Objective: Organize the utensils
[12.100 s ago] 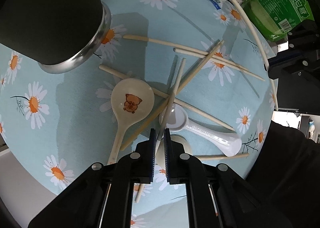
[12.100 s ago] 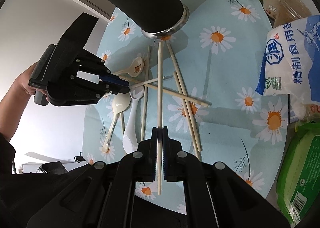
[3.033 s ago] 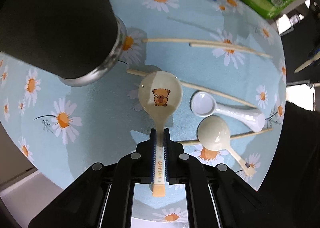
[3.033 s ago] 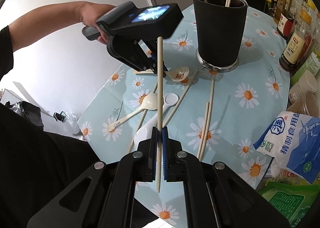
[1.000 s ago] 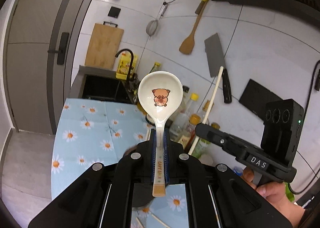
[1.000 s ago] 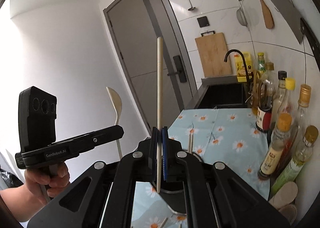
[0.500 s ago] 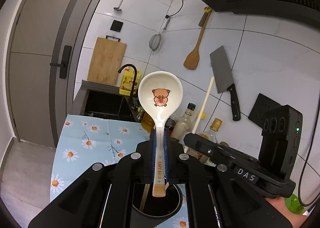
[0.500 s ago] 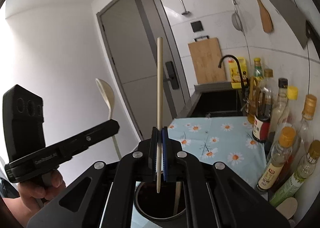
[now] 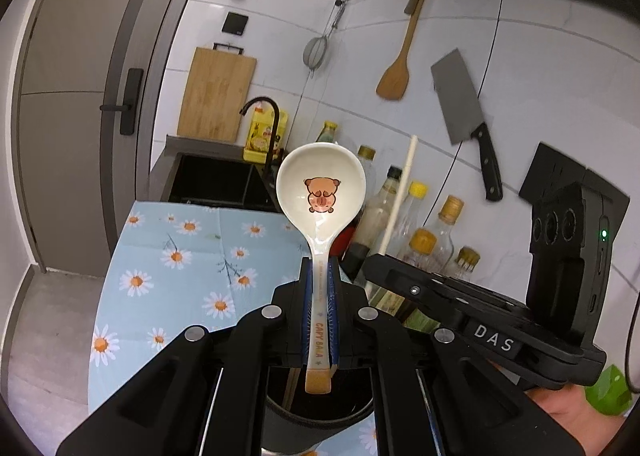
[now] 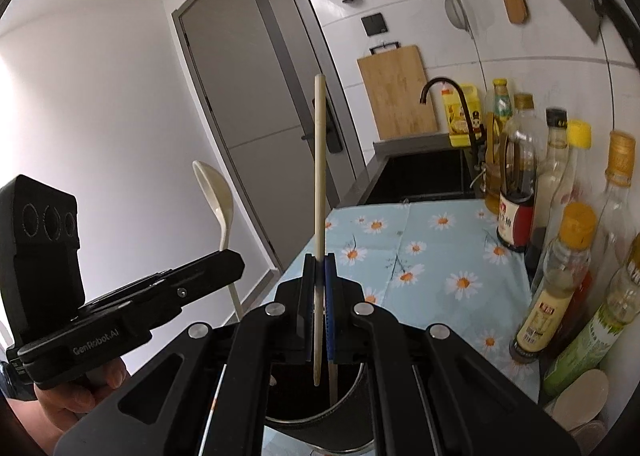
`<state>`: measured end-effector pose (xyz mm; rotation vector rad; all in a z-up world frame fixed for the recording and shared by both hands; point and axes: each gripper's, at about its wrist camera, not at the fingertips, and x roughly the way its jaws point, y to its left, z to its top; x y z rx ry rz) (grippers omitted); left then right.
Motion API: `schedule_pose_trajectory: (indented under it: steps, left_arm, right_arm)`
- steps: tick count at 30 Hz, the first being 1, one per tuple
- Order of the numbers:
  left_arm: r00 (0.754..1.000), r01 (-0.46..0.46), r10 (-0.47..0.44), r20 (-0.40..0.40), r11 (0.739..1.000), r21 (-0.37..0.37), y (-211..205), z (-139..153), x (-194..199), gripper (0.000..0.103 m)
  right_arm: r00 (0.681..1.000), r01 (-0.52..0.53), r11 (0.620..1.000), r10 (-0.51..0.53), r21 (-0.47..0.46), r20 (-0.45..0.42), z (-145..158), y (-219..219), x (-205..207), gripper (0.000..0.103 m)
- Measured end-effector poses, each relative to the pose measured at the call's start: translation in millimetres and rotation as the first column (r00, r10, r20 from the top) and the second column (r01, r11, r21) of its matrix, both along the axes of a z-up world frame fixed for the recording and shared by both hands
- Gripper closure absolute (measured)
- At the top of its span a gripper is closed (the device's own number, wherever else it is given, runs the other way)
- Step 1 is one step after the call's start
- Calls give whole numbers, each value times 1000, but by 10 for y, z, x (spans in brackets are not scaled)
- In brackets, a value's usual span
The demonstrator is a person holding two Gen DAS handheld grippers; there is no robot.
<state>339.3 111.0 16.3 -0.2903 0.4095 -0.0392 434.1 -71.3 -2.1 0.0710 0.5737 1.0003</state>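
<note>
My left gripper [image 9: 319,268] is shut on the handle of a cream spoon with a bear print [image 9: 320,192]. It holds the spoon upright, handle end just above the open mouth of the black utensil cup [image 9: 320,412]. My right gripper [image 10: 316,264] is shut on a pale chopstick [image 10: 319,184], held upright with its lower end over the same cup [image 10: 316,412]. A chopstick stands inside the cup. The right gripper [image 9: 460,312] is close on the right in the left wrist view; the left gripper [image 10: 120,316] with its spoon [image 10: 216,200] shows in the right wrist view.
The daisy-print tablecloth [image 9: 172,256] covers the table behind the cup. Sauce and oil bottles [image 10: 560,256] stand along the right edge by the wall. A black sink and tap [image 10: 432,172] lie beyond. A cleaver [image 9: 464,104], spatula and cutting board hang on the wall.
Both grippers have come lower and closer over the cup. The spoon handle and the chopstick's lower end now hang at the cup's mouth.
</note>
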Motion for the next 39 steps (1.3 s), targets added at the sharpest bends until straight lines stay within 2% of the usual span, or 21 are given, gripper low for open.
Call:
schedule_pose_trajectory:
  steps: [7, 17, 20, 39]
  left_arm:
    - [998, -3, 4, -60, 1000, 15, -52, -192, 18, 97]
    - [994, -20, 21, -108, 1000, 7, -53, -304, 4, 94]
    - [993, -26, 26, -117, 1000, -1, -34, -308, -10, 87]
    - [996, -37, 38, -78, 999, 10, -73, -71, -256, 85]
  right_arm:
    - [1000, -7, 999, 6, -34, -22, -165, 45, -3, 97]
    - [999, -10, 999, 8, -48, -34, -173, 18, -43, 96]
    - [999, -4, 999, 2, -44, -34, -148, -12, -69, 85]
    - [1000, 2, 1000, -3, -18, -29, 38, -182, -223, 84]
